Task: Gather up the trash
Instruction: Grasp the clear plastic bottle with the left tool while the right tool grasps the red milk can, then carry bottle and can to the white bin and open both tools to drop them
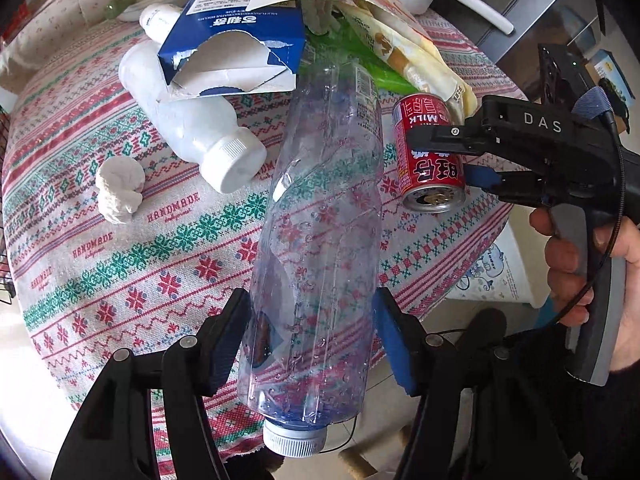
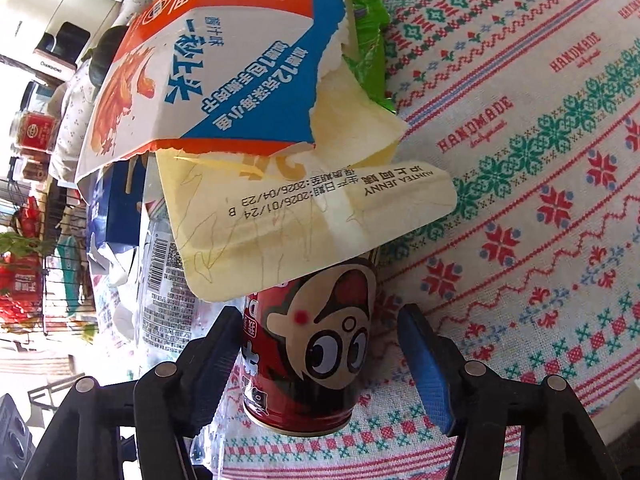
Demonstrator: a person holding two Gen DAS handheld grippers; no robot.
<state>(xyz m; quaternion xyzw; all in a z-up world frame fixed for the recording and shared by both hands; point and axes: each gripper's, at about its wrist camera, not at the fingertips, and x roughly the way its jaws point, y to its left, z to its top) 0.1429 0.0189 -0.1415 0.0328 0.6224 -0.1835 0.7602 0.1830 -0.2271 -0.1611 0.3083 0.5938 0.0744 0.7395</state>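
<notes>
Left wrist view: left gripper [image 1: 312, 344] clamps a clear crumpled plastic bottle [image 1: 320, 216]; right gripper [image 1: 448, 156] fingers straddle a red milk can [image 1: 430, 160], one pad apart from it.

On the tablecloth-covered table [image 1: 120, 272], a clear plastic bottle [image 1: 320, 220] lies lengthwise between the pads of the left gripper [image 1: 314, 344], cap nearest. To its right a milk can [image 1: 428, 156] lies on its side between the fingers of the right gripper [image 2: 320, 364], under the edge of a snack wrapper [image 2: 312, 216]. Left of the bottle lies a white bottle [image 1: 188, 120], a torn carton [image 1: 236, 40] resting on its far end. A crumpled tissue [image 1: 120, 186] sits nearer, further left.
</notes>
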